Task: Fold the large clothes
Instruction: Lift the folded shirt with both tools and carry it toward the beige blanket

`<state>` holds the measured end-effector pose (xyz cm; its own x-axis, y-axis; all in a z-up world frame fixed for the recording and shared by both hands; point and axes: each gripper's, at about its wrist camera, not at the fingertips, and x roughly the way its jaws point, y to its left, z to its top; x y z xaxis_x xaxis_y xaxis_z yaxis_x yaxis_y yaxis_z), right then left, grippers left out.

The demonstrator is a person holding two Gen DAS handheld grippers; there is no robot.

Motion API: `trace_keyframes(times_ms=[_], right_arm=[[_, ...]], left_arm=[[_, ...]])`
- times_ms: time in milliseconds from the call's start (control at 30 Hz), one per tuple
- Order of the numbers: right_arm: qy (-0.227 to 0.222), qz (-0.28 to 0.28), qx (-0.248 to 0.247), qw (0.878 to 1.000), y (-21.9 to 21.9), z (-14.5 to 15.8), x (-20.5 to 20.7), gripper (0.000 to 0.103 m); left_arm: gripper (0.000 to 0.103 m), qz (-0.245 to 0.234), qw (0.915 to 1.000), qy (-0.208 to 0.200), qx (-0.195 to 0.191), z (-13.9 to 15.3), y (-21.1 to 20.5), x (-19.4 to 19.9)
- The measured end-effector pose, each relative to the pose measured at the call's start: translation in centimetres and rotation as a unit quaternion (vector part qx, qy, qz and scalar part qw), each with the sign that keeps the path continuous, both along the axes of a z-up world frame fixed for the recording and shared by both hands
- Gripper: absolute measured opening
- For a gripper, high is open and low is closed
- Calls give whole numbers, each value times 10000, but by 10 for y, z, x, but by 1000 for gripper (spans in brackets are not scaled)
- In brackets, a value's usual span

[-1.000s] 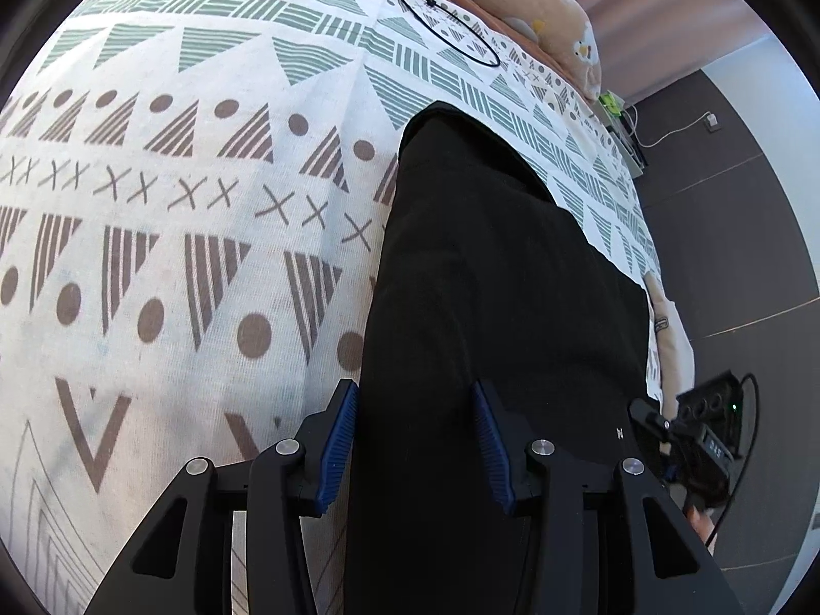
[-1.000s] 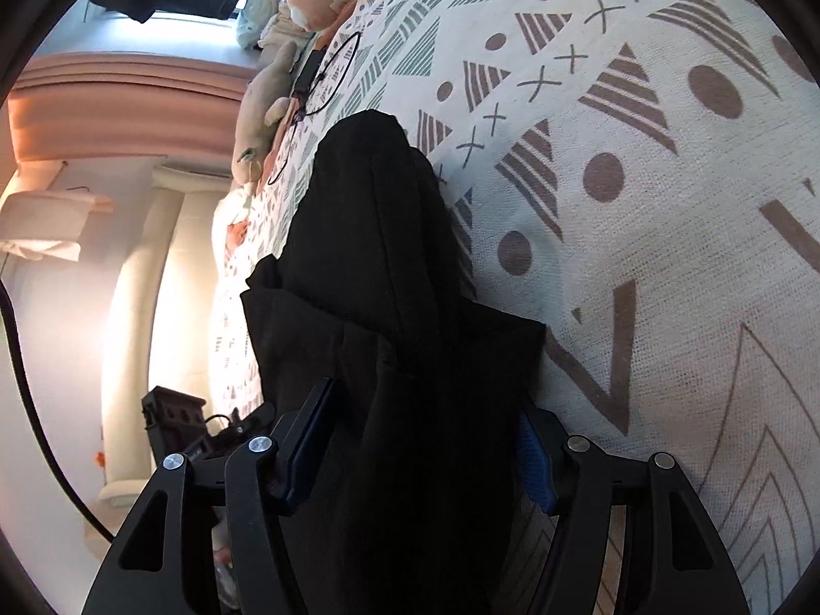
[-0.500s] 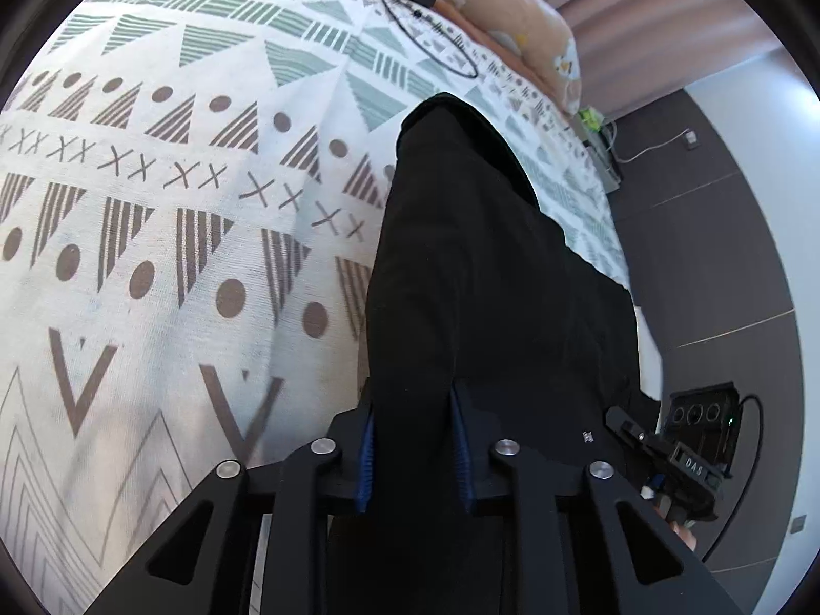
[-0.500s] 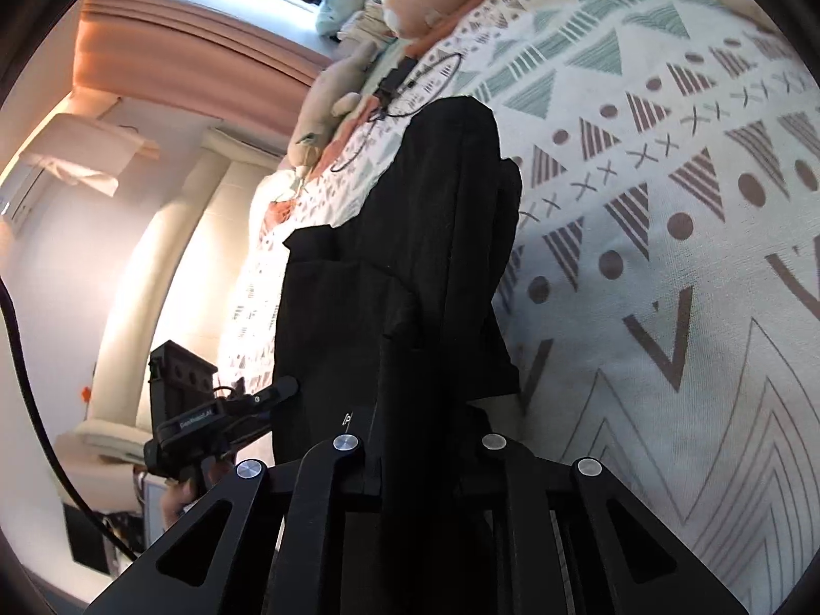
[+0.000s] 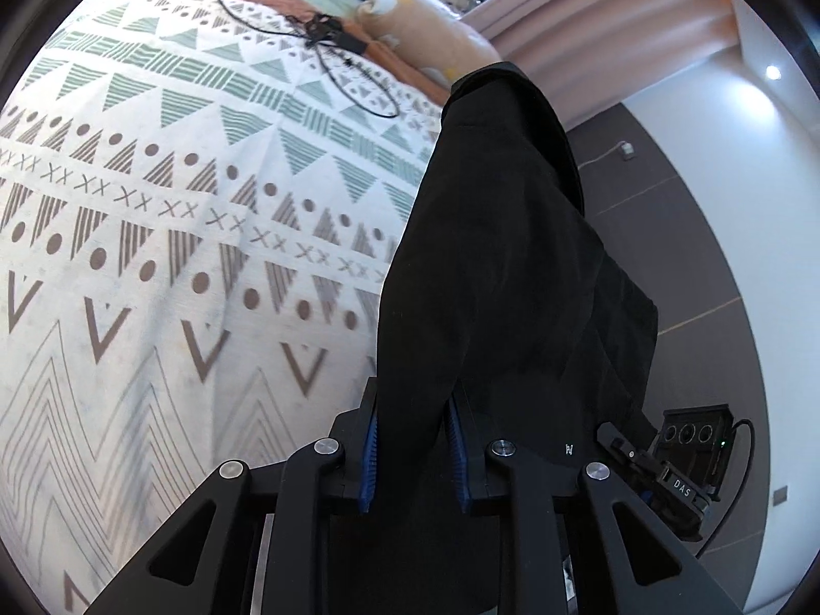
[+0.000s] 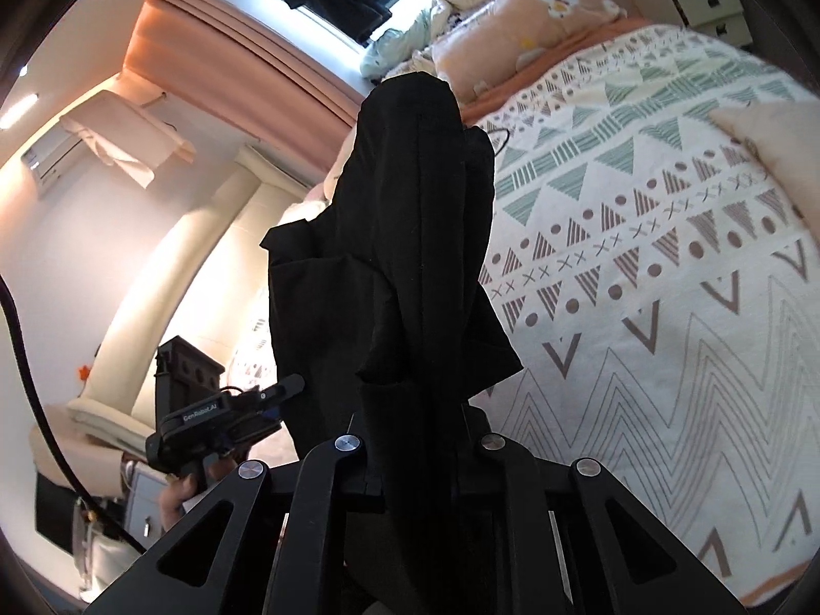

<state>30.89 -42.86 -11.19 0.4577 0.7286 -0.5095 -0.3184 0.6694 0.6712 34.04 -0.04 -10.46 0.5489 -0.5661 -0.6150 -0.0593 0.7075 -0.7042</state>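
Note:
A large black garment [image 5: 492, 256] hangs in a long folded strip, raised above the patterned bed cover [image 5: 154, 256]. My left gripper [image 5: 412, 402] is shut on one end of it, the blue pads [image 5: 370, 441] pressing the cloth from both sides. In the right wrist view the same black garment [image 6: 410, 205] rises in front of the camera, and my right gripper [image 6: 415, 423] is shut on a bunched edge that hides its pads. Each view shows the other gripper's housing [image 5: 687, 456] [image 6: 220, 420] close beside the cloth; a hand [image 6: 179, 497] holds the left one.
The white bed cover [image 6: 640, 256] with triangles and dots spreads wide beside the garment. A black cable [image 5: 333, 51] and peach pillows [image 5: 425, 25] lie near the headboard. Dark floor [image 5: 692, 205] runs along the bed's side. A white nightstand [image 6: 702, 0] stands behind.
Both grippers closed on the garment's near edge, which lay flat between open jaws a second ago. They then rose, lifting the cloth off the bed, and the right one rolled.

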Motion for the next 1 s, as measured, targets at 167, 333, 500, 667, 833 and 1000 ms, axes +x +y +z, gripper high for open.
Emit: trace_keyframes(times_ms=[167, 333, 500, 667, 833, 1000], right_arm=[[-255, -141, -97, 9995, -23, 29, -25, 16], [-431, -270, -163, 9986, -52, 51, -41, 16], [-595, -375, -317, 9970, -82, 68, -51, 16], [-704, -564, -350, 9953, -117, 78, -64, 16], [-856, -781, -456, 9922, -150, 89, -77, 16], [-1039, -934, -583, 9885, -182, 103, -89, 16]], left_arm=[[24, -127, 9996, -241, -66, 22, -17, -16], [24, -282, 9988, -405, -65, 44, -42, -28], [24, -445, 9970, -623, -76, 60, -74, -36], [24, -633, 9957, -652, -160, 74, -110, -38], [24, -940, 9924, -786, -123, 90, -153, -39], [24, -1263, 9882, -859, -58, 98, -198, -35]])
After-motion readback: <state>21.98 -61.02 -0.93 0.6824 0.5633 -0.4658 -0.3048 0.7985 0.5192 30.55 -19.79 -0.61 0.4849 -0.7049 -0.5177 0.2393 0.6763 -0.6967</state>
